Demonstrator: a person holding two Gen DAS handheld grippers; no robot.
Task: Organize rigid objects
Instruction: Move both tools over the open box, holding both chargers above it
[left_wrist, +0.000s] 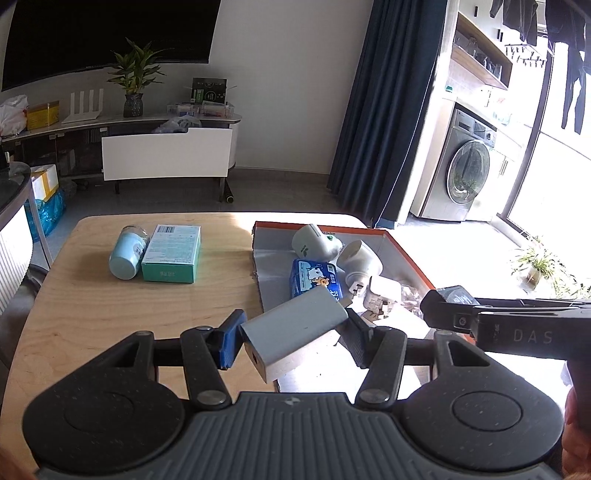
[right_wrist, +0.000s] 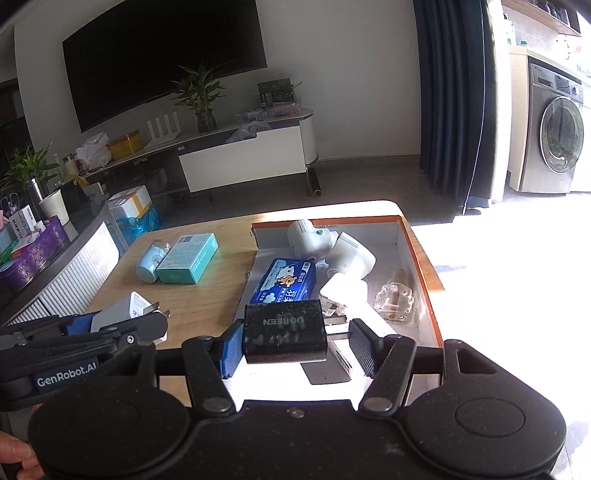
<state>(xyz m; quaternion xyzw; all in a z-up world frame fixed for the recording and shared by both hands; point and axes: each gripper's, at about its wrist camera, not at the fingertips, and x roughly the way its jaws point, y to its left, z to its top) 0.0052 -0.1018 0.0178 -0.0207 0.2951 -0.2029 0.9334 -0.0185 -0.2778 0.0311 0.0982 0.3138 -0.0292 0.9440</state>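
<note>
My left gripper (left_wrist: 293, 341) is shut on a grey charger (left_wrist: 295, 338), held tilted over the wooden table's (left_wrist: 110, 314) middle, by the left edge of the orange-rimmed tray (left_wrist: 406, 254). In the right wrist view that charger (right_wrist: 127, 308) shows its white face and prongs in the left gripper (right_wrist: 147, 321). My right gripper (right_wrist: 291, 345) is shut on a black UGREEN charger (right_wrist: 284, 330) above the tray's (right_wrist: 421, 258) near end. The left wrist view shows the right gripper (left_wrist: 448, 301) from the side, over the tray's right part.
In the tray lie two white devices (right_wrist: 314, 238), a blue tissue pack (right_wrist: 284, 282), a white plug adapter (right_wrist: 343, 291) and a glass bottle (right_wrist: 395, 299). On the table's left, a light blue jar (left_wrist: 127, 253) lies beside a teal box (left_wrist: 171, 253).
</note>
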